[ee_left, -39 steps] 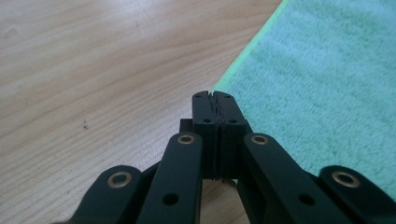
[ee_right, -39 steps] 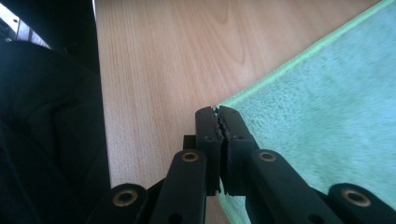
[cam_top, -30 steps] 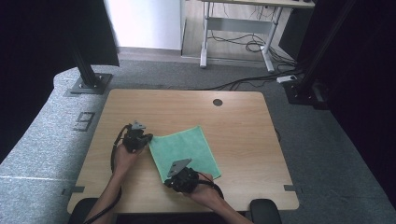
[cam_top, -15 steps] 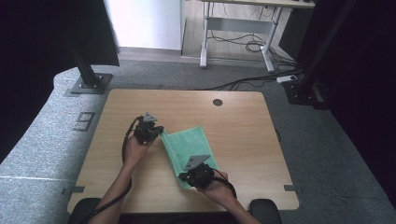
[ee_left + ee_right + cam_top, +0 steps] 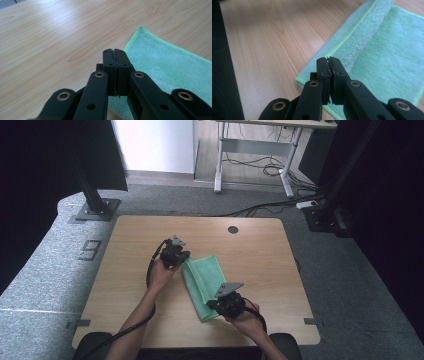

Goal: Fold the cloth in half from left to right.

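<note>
A green cloth [image 5: 206,276] lies on the wooden table [image 5: 125,270], its left part lifted and folded over toward the right. My left gripper [image 5: 185,258] is shut at the cloth's far left corner. My right gripper [image 5: 214,305] is shut at the near end of the same folded edge. In the left gripper view the jaws [image 5: 115,53] are pressed together above the cloth [image 5: 170,67], which passes under them. In the right gripper view the shut jaws [image 5: 329,61] meet the fluffy turned-over edge of the cloth [image 5: 387,50].
A round cable hole [image 5: 233,229] sits near the table's far edge. Black stand feet [image 5: 95,210] rest on the grey floor at the far left and far right. Bare wood spreads left and right of the cloth.
Both grippers have moved to the right and a little away from me, taking the cloth's left edge with them. The cloth now shows as a narrower folded strip.
</note>
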